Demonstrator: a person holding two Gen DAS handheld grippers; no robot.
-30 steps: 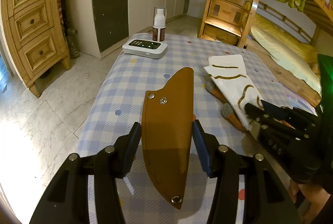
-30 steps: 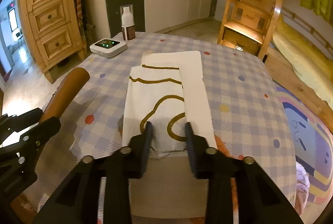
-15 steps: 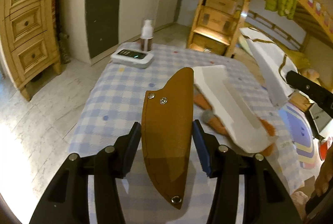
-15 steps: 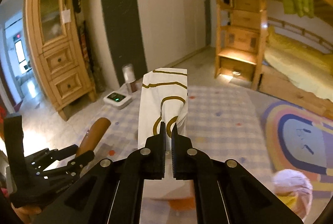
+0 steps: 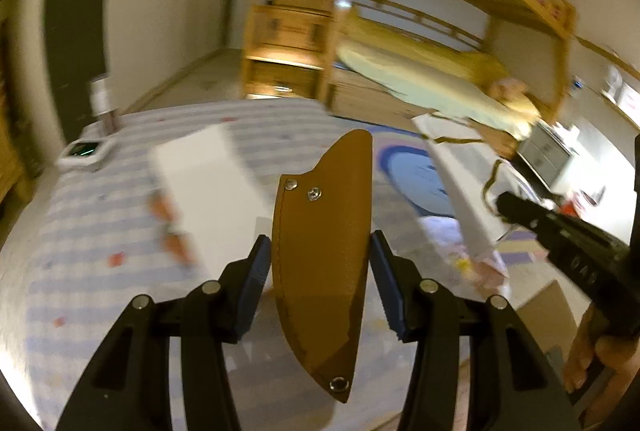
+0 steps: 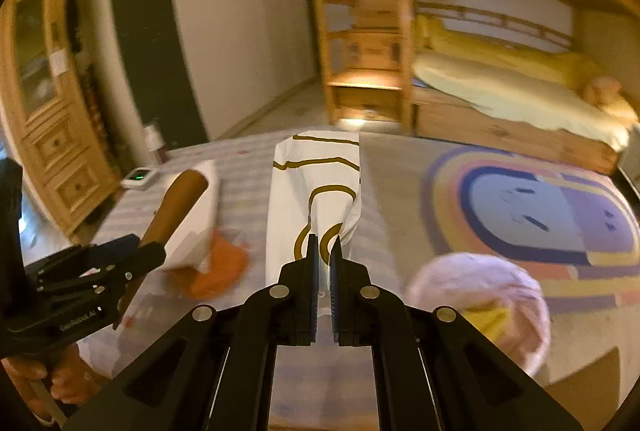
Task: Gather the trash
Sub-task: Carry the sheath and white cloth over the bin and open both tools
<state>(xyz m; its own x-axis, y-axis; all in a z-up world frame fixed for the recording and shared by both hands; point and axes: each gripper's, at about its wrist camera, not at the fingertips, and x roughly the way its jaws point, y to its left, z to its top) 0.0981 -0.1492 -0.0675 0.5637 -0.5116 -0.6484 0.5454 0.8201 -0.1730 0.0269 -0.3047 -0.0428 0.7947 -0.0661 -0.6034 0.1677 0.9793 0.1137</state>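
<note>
My left gripper (image 5: 320, 283) is shut on a brown leather sheath (image 5: 324, 243) and holds it above the checked table (image 5: 100, 271). It also shows in the right wrist view (image 6: 172, 207). My right gripper (image 6: 325, 259) is shut on a white paper bag with gold lines (image 6: 316, 199), lifted off the table; the bag shows in the left wrist view (image 5: 456, 183) at the right. A white paper (image 5: 208, 183) and orange scraps (image 6: 224, 267) lie on the table.
A pink-lined bin (image 6: 480, 303) stands on the floor right of the table, by a colourful rug (image 6: 540, 215). A white device (image 5: 82, 151) and a spray bottle (image 5: 102, 103) sit at the table's far left. A bunk bed (image 6: 500, 91) stands behind.
Both grippers have swung right, away from the table toward the rug and bin, each still holding its object. The view is blurred by the motion.
</note>
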